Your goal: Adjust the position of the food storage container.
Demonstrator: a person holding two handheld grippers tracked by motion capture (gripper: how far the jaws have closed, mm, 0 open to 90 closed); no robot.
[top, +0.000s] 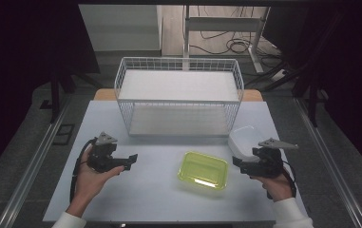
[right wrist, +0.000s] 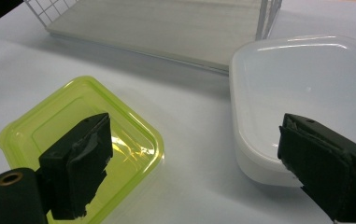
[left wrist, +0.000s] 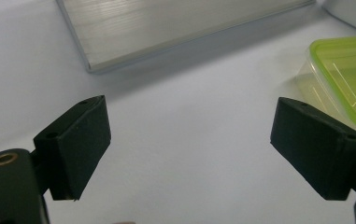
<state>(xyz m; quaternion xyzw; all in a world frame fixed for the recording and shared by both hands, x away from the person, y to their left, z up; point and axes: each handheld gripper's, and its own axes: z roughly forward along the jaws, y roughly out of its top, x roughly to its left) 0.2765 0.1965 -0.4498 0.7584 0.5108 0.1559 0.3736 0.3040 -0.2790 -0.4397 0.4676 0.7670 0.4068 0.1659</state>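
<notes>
On the white table, in front of the wire rack: one lime-green plastic container, shallow, translucent, lidded; beside it, toward the person's right, one white lidded container. Both likely light, thin-walled, somewhat flexible, with smooth, slippery lids (a hard squeeze on the middle could buckle them). Best hold judged to be at the stiffer rim or a corner, jaws across the edge. Right gripper: jaws spread wide, empty, between the two containers. Left gripper: jaws spread, empty, well apart from the green one.
</notes>
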